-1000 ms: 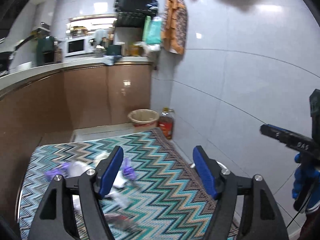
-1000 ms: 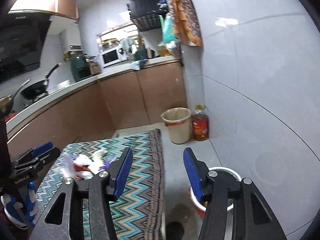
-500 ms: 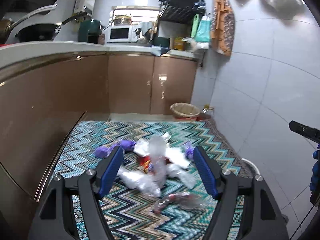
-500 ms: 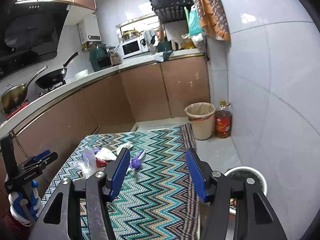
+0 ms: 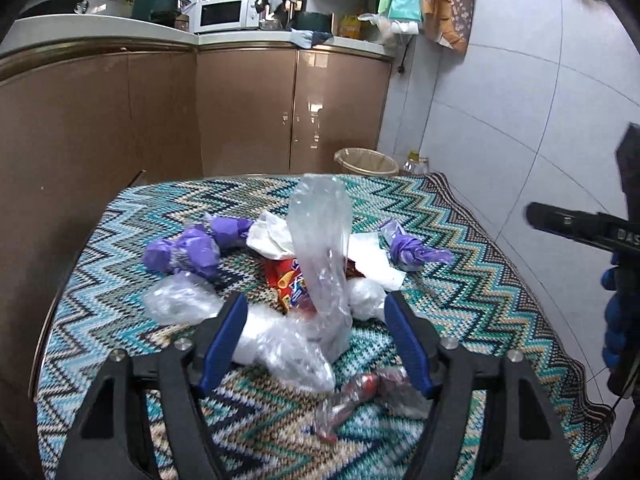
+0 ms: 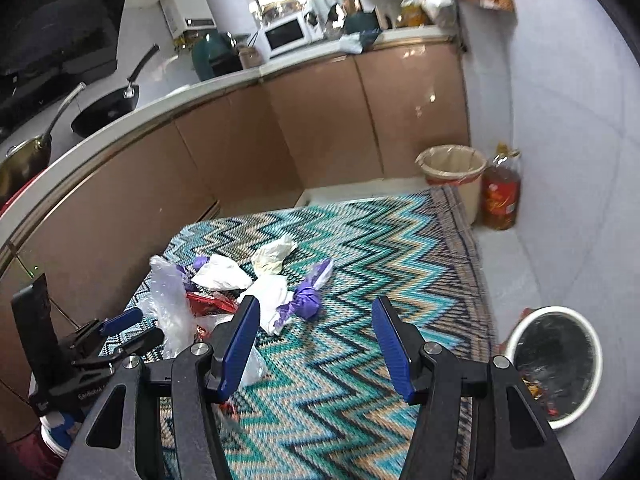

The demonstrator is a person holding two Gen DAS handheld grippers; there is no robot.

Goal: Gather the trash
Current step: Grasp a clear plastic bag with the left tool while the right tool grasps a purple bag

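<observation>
My left gripper [image 5: 314, 340] and right gripper [image 6: 316, 344] look alike: black angular arms, silver screw heads at the joints, blue pads [image 5: 224, 344] lining each finger.

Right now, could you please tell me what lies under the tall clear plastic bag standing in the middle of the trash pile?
Under the tall clear plastic bag a red printed snack wrapper shows, on the zigzag-patterned cloth. The wrapper's right part is covered by the bag.
</observation>
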